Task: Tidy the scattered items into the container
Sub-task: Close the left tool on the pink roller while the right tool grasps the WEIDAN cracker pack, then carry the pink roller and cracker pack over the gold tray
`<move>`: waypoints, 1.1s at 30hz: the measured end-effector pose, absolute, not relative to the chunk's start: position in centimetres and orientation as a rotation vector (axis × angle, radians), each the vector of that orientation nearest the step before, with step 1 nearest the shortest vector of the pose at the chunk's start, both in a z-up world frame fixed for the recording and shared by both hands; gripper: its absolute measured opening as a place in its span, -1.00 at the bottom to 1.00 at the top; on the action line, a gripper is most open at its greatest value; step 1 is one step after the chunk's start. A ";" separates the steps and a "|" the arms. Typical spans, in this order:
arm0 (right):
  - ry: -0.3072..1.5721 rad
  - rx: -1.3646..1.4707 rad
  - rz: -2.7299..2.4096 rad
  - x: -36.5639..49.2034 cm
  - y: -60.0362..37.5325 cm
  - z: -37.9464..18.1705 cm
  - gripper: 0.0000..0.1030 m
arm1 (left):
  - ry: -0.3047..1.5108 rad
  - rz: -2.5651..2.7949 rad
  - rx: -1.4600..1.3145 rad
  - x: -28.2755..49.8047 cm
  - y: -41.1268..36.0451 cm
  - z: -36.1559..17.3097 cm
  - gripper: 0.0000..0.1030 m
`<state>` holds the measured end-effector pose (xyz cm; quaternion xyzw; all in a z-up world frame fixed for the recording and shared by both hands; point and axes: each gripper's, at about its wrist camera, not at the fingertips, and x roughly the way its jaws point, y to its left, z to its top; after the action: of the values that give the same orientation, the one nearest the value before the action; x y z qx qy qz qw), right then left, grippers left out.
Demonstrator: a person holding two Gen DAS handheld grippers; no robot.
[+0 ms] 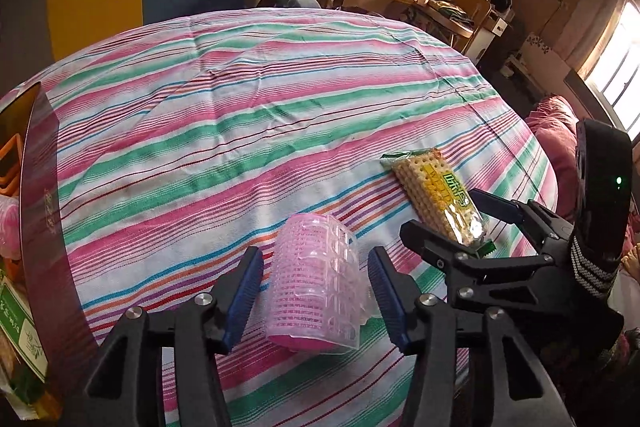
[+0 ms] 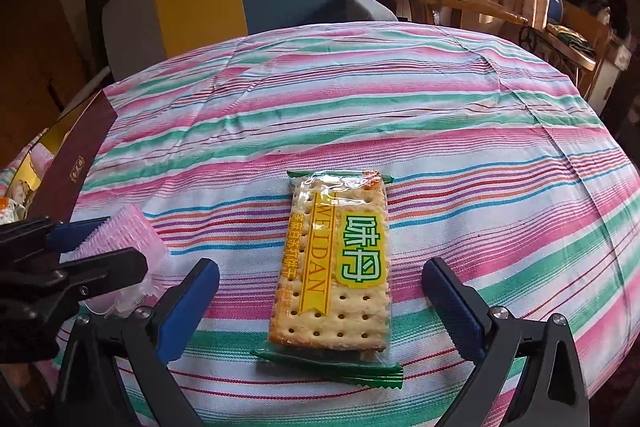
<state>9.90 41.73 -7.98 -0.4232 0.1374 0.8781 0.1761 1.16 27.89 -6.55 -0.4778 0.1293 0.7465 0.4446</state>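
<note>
My left fingers [image 1: 316, 291] stand apart around the pink cup [image 1: 316, 283], not pressing; my right fingers [image 2: 320, 307] gape wide astride the cracker packet [image 2: 336, 267], open striped bench [image 2: 400, 107] beyond

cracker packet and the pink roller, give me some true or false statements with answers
1. The cracker packet lies flat on the striped cloth. True.
2. The right tool is shut on the packet. False: its pads stand apart from the packet's sides.
3. The pink roller sits between the left tool's pads. True.
4. The roller is already in the box. False: it lies on the cloth.
</note>
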 end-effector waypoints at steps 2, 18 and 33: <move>0.421 -1.187 2.474 10.1 42.1 -7.7 0.66 | 0.303 1.847 -1.188 1.2 27.9 -6.7 -0.08; 0.460 -1.195 2.504 12.2 41.1 -6.8 -0.07 | 0.212 1.877 -1.163 2.3 25.2 -5.9 -0.21; 0.405 -1.133 2.752 9.4 34.5 -1.9 -0.07 | 0.042 2.055 -1.041 1.5 17.4 0.0 -0.21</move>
<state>9.43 34.46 -1.93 -0.3764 0.1344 0.9140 0.0690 1.49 17.36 -0.05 -0.4129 0.0166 0.8148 0.4065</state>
